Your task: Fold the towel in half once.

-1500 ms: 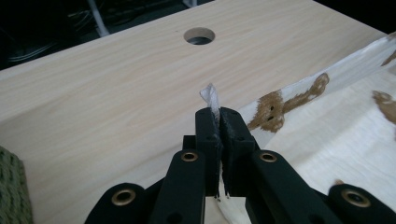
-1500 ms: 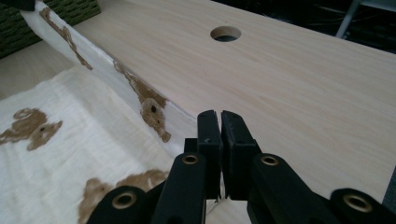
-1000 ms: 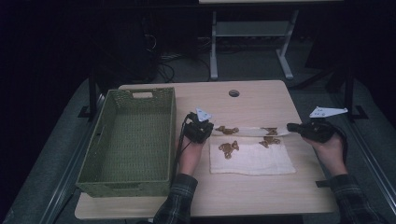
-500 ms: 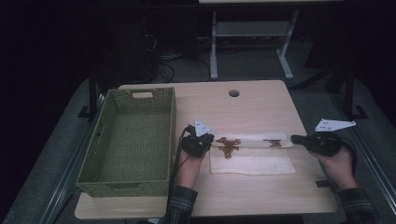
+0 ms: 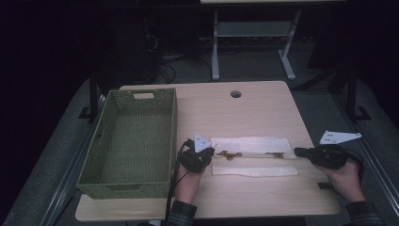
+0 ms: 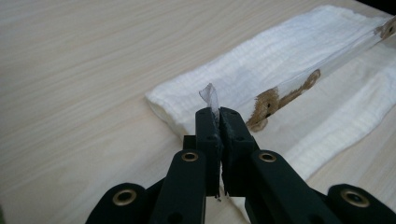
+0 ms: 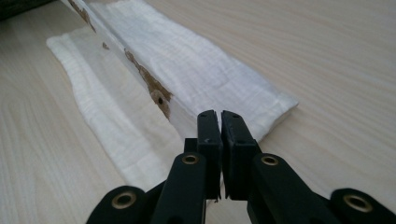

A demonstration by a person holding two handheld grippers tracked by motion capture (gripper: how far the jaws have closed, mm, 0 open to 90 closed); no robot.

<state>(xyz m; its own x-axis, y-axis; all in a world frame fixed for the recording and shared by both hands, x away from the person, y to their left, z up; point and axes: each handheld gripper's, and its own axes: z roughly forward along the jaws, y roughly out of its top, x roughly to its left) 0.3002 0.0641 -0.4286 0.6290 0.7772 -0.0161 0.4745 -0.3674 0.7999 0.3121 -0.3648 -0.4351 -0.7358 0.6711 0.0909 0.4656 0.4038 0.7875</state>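
Note:
A white cloth (image 5: 254,162) with brown printed figures lies on the table's near right half, folded into a long band. My left gripper (image 5: 208,153) is at the cloth's left end, shut on a thin corner of it (image 6: 211,95). At the right end, my right gripper (image 5: 298,152) is shut on the other corner. The held edge (image 7: 144,79) runs taut between the two grippers, slightly above the layers (image 7: 107,121) lying on the table. In the left gripper view a brown figure (image 6: 268,102) shows on the raised fold.
A green woven basket (image 5: 94,160), empty, stands along the table's left side, close to my left hand. A round cable hole (image 5: 235,94) sits near the far edge. Bare wood lies beyond the cloth and in front of it. White desk legs (image 5: 215,52) stand on the floor behind.
Both grippers have moved toward the person, drawing the cloth's far edge over itself. The cloth now looks narrower, and most of the brown figures are covered.

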